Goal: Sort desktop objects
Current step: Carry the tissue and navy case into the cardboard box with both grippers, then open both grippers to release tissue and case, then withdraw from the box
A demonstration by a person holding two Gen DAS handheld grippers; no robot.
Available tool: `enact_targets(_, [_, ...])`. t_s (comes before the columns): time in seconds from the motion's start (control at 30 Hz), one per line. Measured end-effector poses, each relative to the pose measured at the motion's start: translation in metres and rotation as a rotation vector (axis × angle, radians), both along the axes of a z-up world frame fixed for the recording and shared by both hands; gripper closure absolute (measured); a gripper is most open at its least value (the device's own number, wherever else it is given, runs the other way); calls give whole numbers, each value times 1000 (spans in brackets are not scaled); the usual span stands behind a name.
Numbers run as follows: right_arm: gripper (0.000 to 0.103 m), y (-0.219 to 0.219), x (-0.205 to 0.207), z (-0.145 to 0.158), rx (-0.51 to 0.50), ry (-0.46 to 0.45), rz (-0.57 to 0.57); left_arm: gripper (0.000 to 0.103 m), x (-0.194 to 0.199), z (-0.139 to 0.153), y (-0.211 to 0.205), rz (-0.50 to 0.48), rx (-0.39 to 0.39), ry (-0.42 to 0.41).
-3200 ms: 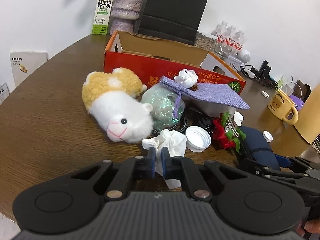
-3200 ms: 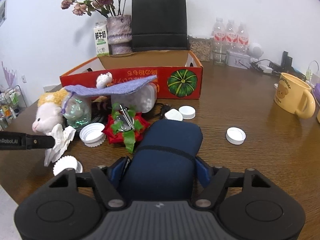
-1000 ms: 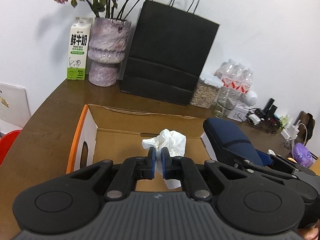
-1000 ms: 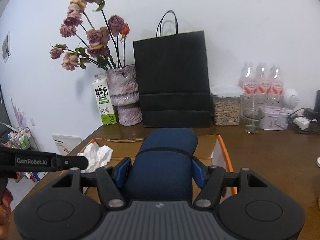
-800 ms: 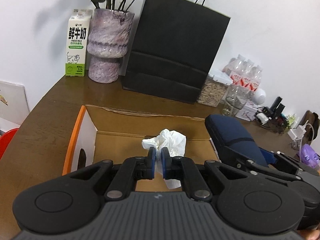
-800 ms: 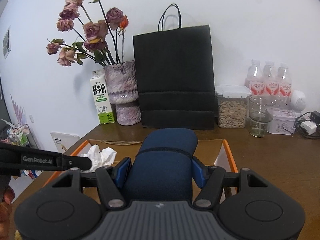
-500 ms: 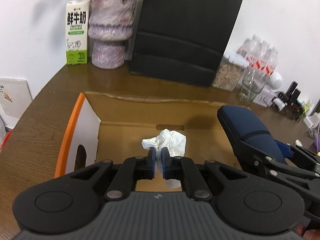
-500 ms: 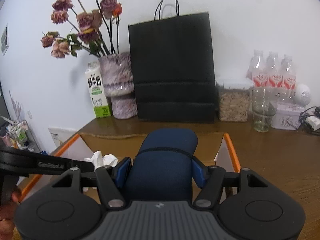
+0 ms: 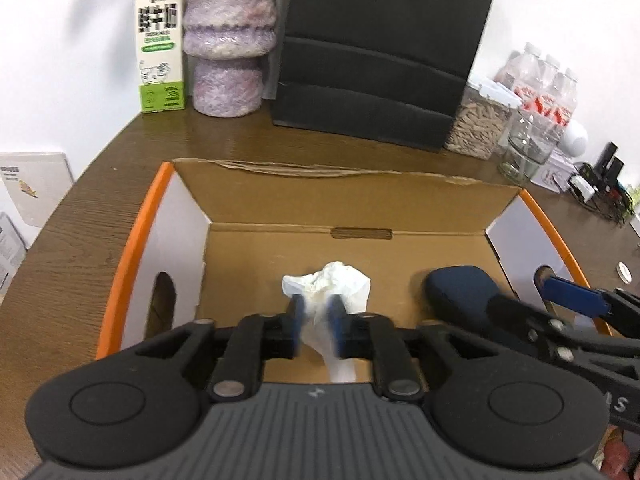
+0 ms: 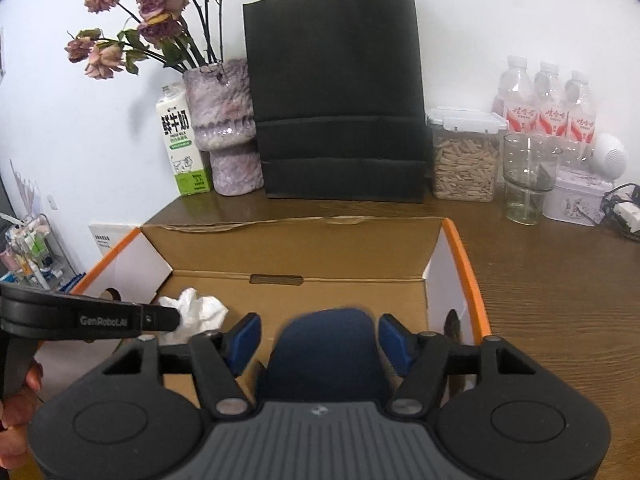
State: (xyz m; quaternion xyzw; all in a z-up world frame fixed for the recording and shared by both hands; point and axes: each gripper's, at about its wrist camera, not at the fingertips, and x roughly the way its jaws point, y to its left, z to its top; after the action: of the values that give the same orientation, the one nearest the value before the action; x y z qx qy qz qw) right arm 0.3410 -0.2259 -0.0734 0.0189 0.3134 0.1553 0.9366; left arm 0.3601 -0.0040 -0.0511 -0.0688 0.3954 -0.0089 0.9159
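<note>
Left wrist: tissue [image 9: 326, 285] over box [image 9: 132, 236]

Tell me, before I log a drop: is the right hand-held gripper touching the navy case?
Apart. Right wrist view shows the right hand-held gripper open, cardboard visible between each blue pad and the navy case.

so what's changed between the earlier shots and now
Both claws carried their loads from the cluttered table over into the cardboard box. The right claw has opened, letting go of the navy case; the left claw is parting around the crumpled tissue. The box and the items behind it stayed put.
</note>
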Motion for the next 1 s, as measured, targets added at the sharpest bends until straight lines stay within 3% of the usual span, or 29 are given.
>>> enact_targets(0.03, [9, 0, 0, 2, -2, 1, -1, 42, -2, 1, 1, 10, 5, -8])
enact_targets(0.07, [1, 0, -2, 4, -1, -2, -1, 12, -4, 3, 1, 22, 20, -18])
enact_targets(0.1, [0, 0, -3, 6, -1, -8, 2, 0, -7, 5, 0, 35, 41, -35])
enact_targets(0.17, [0, 0, -5, 9, -5, -10, 6, 0, -13, 10, 0, 49, 73, -75])
enact_targets(0.43, [0, -1, -11, 16, 3, -14, 7, 0, -22, 15, 7, 87, 81, -81])
enact_targets(1.0, [0, -6, -36, 34, -12, -78, 2, 0, -51, 30, 13, 83, 44, -141])
